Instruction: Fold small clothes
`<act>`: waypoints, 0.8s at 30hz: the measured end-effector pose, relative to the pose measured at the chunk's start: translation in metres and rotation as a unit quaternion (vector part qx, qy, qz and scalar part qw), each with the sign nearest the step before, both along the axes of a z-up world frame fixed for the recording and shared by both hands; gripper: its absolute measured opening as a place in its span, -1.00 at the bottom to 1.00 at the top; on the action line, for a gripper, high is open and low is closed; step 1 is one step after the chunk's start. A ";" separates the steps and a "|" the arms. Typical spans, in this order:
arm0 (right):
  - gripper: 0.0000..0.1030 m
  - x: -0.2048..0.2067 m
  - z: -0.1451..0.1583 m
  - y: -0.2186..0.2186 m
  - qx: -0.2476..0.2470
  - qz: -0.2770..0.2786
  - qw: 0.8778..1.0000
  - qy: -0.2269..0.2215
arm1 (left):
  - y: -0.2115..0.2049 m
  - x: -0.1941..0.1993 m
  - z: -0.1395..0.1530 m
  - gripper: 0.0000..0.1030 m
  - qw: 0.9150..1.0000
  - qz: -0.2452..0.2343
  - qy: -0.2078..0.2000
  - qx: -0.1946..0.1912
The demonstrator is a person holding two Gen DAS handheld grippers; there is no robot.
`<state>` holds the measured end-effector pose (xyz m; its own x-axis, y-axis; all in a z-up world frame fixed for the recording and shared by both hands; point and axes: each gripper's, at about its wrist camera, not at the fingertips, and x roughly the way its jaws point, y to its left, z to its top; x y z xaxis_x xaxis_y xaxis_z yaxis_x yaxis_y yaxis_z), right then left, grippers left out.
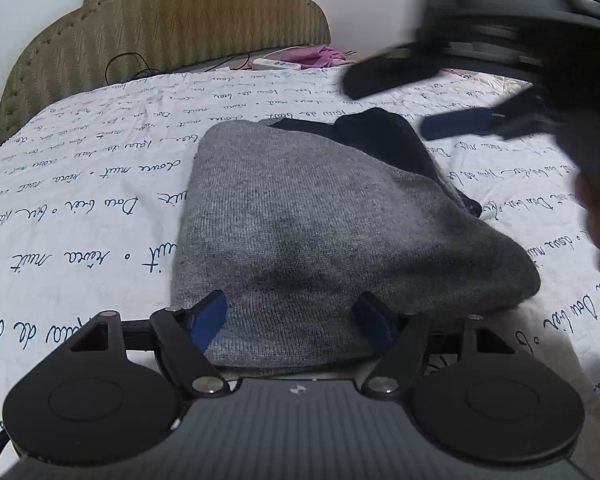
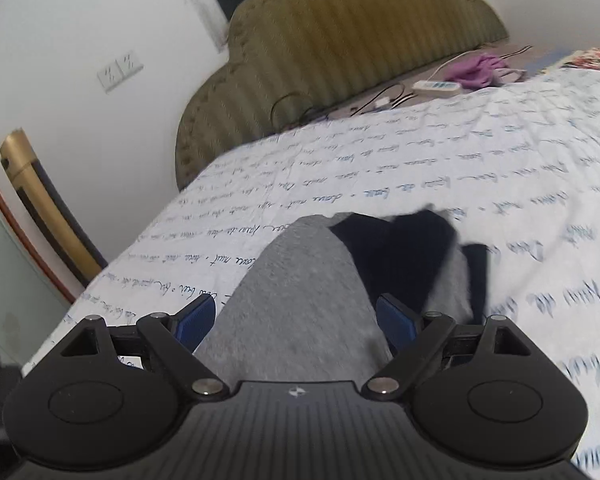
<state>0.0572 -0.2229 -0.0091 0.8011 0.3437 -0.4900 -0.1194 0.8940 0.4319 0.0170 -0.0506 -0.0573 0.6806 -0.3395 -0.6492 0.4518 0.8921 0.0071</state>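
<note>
We see a grey knit garment (image 1: 300, 232) lying folded on the bed, on a white quilt (image 1: 80, 208) w/ blue script print. Dark navy fabric (image 1: 380, 136) shows at its far end, partly under the grey, and a bit sticks out on the right side.

Our left gripper (image 1: 294, 316) sits low at the near edge of the grey piece. Jaws are wide apart, blue pads either side of the cloth edge, not pinching it, nothing held.

Our right gripper (image 2: 296, 316) is also spread wide, pads clear of the cloth, nothing gripped; the grey garment (image 2: 300, 300) is seen between its fingers, and the view is motion-blurred. In the left wrist view the right gripper (image 1: 404, 104) shows blurred at upper right, above the quilt, just beyond the navy fabric.

Behind the bed: olive padded headboard (image 1: 160, 20), a white power strip (image 1: 276, 65) w/ cables and a purple cloth (image 1: 320, 55) beside it. Wall sockets (image 2: 120, 70) left of the headboard.
</note>
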 end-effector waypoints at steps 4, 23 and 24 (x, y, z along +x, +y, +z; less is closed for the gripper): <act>0.71 0.057 -0.019 0.001 0.010 0.013 0.999 0.052 | -0.001 -0.001 0.000 0.49 1.000 0.002 0.000 -0.002; 0.80 0.033 -0.025 -0.054 0.197 -0.012 0.980 0.035 | 0.007 0.053 0.048 0.50 0.997 -0.022 -0.008 -0.075; 0.80 0.037 -0.033 -0.057 0.211 -0.019 0.976 0.048 | -0.003 0.068 0.040 0.47 0.997 -0.023 0.018 -0.067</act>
